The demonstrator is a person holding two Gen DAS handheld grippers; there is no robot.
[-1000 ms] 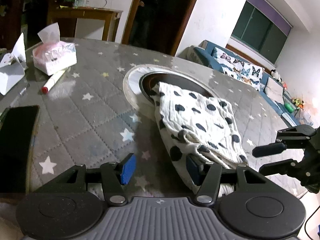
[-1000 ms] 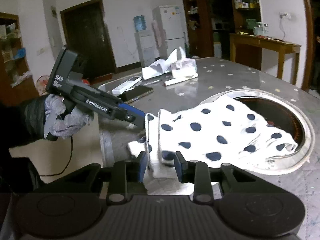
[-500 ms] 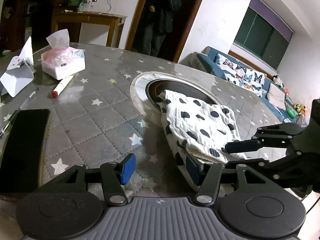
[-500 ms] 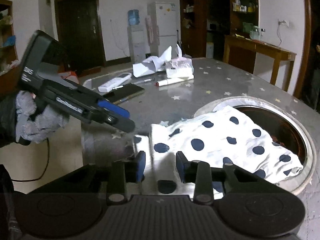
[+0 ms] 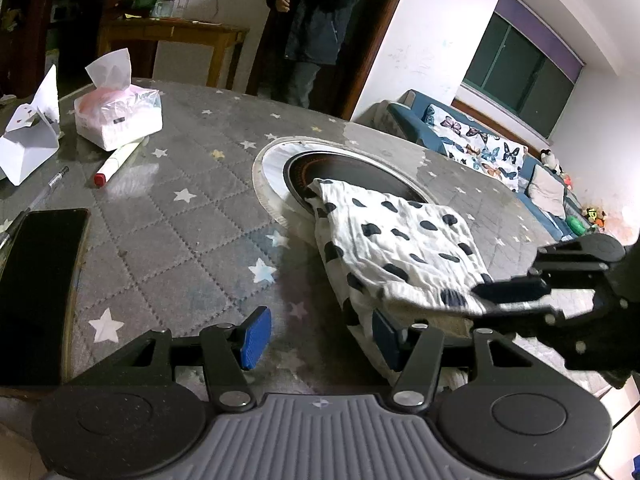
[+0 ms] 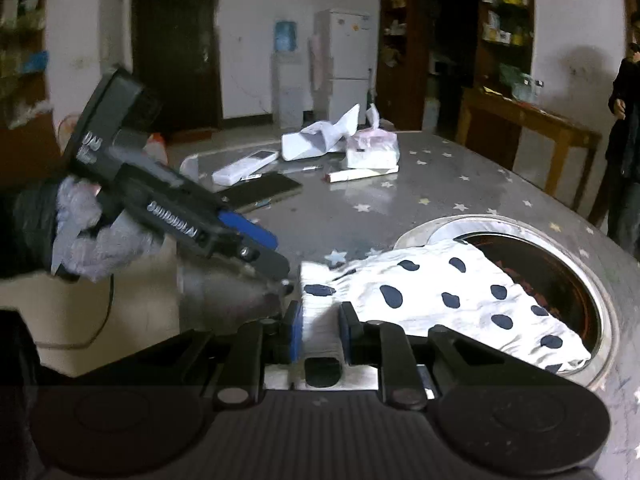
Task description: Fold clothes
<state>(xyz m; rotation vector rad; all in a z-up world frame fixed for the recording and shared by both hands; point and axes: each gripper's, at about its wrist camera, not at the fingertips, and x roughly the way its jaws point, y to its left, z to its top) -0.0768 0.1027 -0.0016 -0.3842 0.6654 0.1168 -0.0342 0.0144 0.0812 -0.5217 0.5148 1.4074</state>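
Right gripper [image 6: 319,328]: blue-padded fingers [image 6: 294,330] drawn in on the near edge of a white, dark-spotted folded cloth [image 6: 440,292]; fabric fills the gap between the pads, so it is clamped on the cloth. In the left wrist view the same gripper [image 5: 500,300] enters from the right, its dark fingers pinching the cloth's near right corner.

Left gripper [image 5: 316,330]: jaws spread wide, nothing between them; left pad [image 5: 254,330] over bare tablecloth, right pad [image 5: 386,336] just beside the cloth's near edge. In the right wrist view it [image 6: 260,250] is held in a grey-gloved hand [image 6: 92,240], tilted down toward the cloth's left corner.

Spotted cloth [image 5: 396,248]: folded, lying on the table, far end overlapping a round recessed hot-plate [image 5: 352,168] with a pale rim.

Table [image 5: 180,232]: grey quilted cover with stars.

Left side of table: black phone [image 5: 36,280], pen [image 5: 44,192], red-capped marker [image 5: 118,162], tissue pack [image 5: 120,112], folded white paper [image 5: 28,136]. White remote [image 6: 244,166] visible in the right view.

Background: person in dark clothes [image 5: 312,28] at doorway; blue sofa [image 5: 480,148].
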